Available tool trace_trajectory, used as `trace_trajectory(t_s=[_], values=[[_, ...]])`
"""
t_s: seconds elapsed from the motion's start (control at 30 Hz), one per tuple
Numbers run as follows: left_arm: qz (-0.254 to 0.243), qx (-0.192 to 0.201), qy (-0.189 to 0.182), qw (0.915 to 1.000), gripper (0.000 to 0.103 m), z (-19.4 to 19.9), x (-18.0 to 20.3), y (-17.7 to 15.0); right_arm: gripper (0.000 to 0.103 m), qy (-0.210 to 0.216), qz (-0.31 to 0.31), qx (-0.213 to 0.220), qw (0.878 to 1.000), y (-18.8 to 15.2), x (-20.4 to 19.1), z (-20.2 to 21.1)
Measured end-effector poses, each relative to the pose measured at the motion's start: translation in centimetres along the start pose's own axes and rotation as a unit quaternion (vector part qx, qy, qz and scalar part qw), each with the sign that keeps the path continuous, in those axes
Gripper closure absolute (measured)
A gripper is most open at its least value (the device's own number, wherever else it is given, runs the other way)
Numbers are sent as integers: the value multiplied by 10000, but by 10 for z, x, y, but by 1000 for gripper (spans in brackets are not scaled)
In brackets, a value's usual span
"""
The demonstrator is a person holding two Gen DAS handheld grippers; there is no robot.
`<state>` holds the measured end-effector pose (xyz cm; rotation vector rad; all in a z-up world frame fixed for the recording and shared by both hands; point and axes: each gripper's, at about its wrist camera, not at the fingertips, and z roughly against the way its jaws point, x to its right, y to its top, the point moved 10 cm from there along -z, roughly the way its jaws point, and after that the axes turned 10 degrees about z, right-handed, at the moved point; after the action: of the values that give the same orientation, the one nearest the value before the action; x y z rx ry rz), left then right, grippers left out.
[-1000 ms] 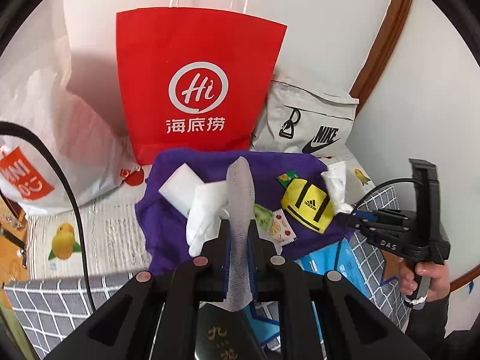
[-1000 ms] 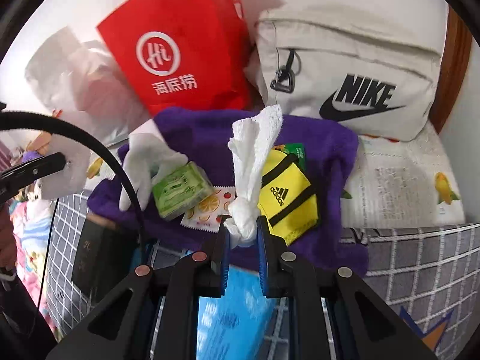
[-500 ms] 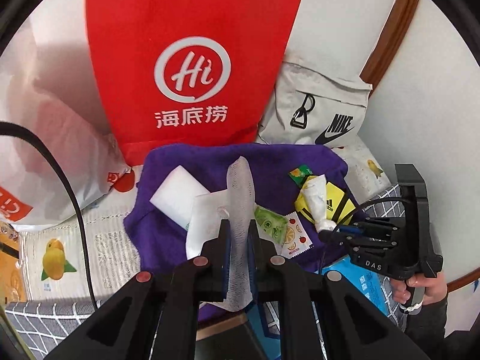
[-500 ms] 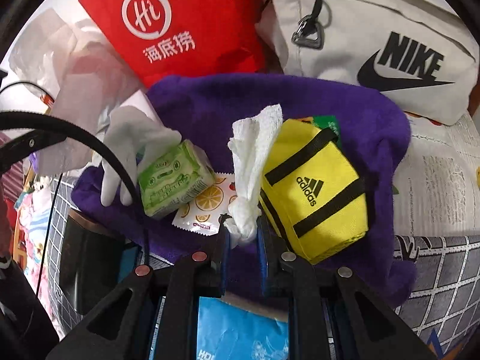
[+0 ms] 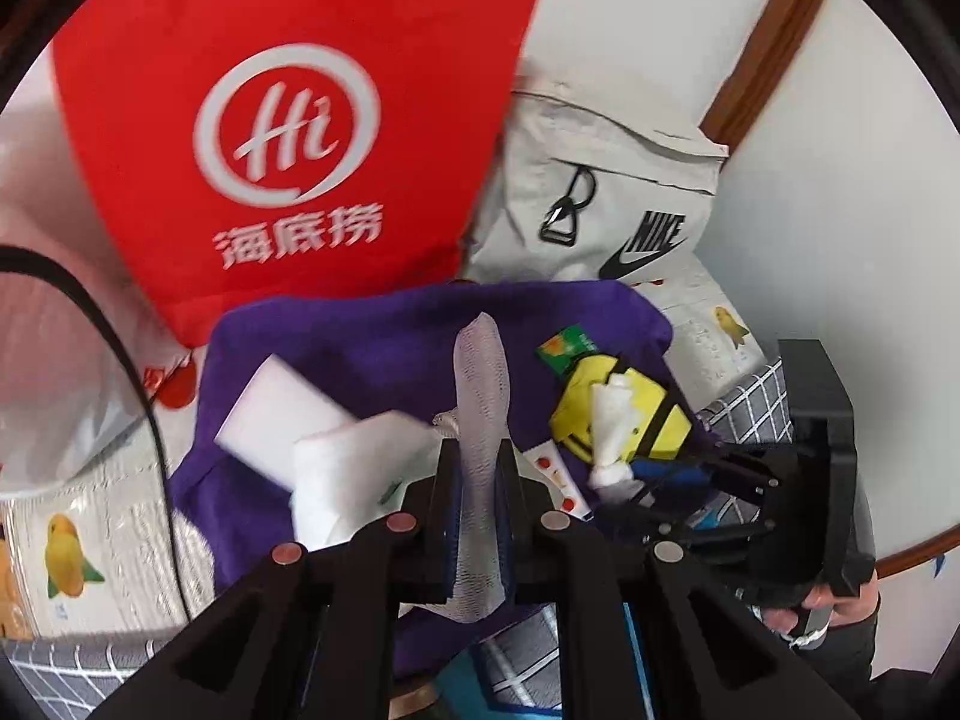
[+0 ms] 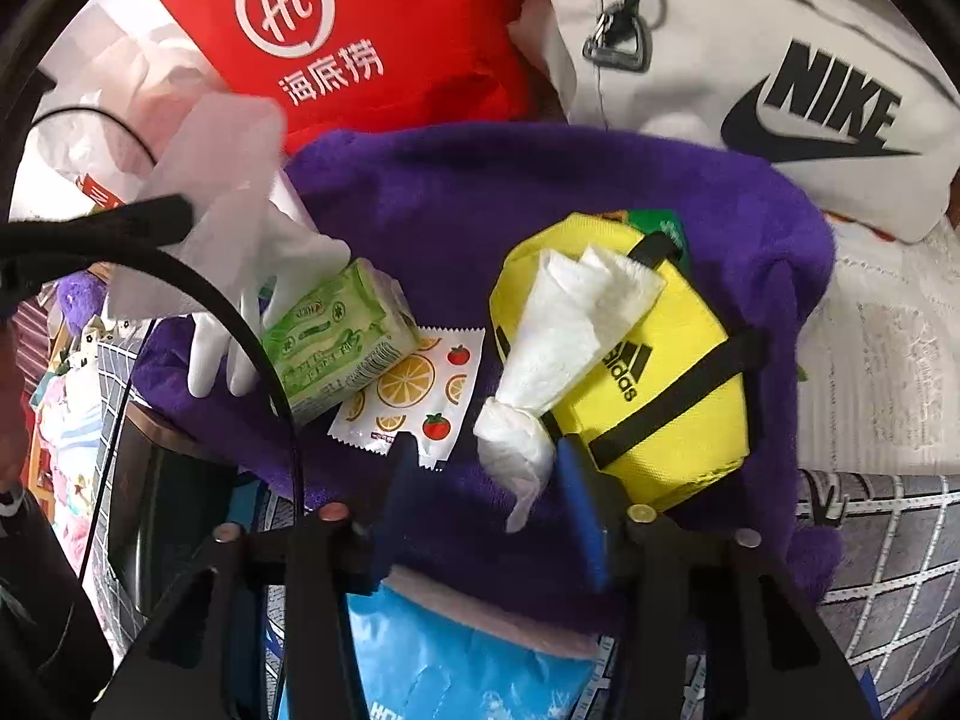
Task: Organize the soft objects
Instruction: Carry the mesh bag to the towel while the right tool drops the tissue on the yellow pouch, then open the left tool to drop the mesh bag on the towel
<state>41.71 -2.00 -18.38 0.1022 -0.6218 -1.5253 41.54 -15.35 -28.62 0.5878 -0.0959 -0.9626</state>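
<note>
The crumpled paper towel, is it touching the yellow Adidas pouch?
Touching. The right wrist view shows the crumpled paper towel lying across the yellow Adidas pouch.

- Soft purple fleece towel (image 6: 540, 192) is our landmark: its far half lies bare, room to pass there.
- Behind the towel, a red paper bag (image 6: 384, 30) and a pale grey fabric bag (image 6: 750, 30) stand as a wall.
- On the towel's right side, a yellow zip pouch (image 6: 678, 372) with a white twisted paper tissue (image 6: 564, 330) leaning on it.
- Left side crowded: green tissue pack (image 6: 330, 336), fruit-printed sachet (image 6: 414, 396), white glove (image 6: 252, 276).
- Near edge, between pouch and sachet, a narrow purple gap stays clear.
</note>
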Motion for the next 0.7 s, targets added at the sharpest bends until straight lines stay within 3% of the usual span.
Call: trace_trajectory(t_s=[0.3,0.53,0.6,0.67,0.7], values=[[-250,-20,-103,9996,93,-28,27,21,53,-362,-258,393,9982,-5,18,39],[-278,-250,164,9992,90,-66,26,29,52,-588,-346,592,9959,-19,28,65],[-299,-280,259,9988,76,-73,26,31,51,-623,-328,608,9957,-19,27,69],[-309,-327,328,9984,49,-78,26,31,51,-613,-325,614,9957,-22,26,72],[-342,-372,372,9980,48,-82,26,30,51,-616,-336,622,9956,-21,30,73]])
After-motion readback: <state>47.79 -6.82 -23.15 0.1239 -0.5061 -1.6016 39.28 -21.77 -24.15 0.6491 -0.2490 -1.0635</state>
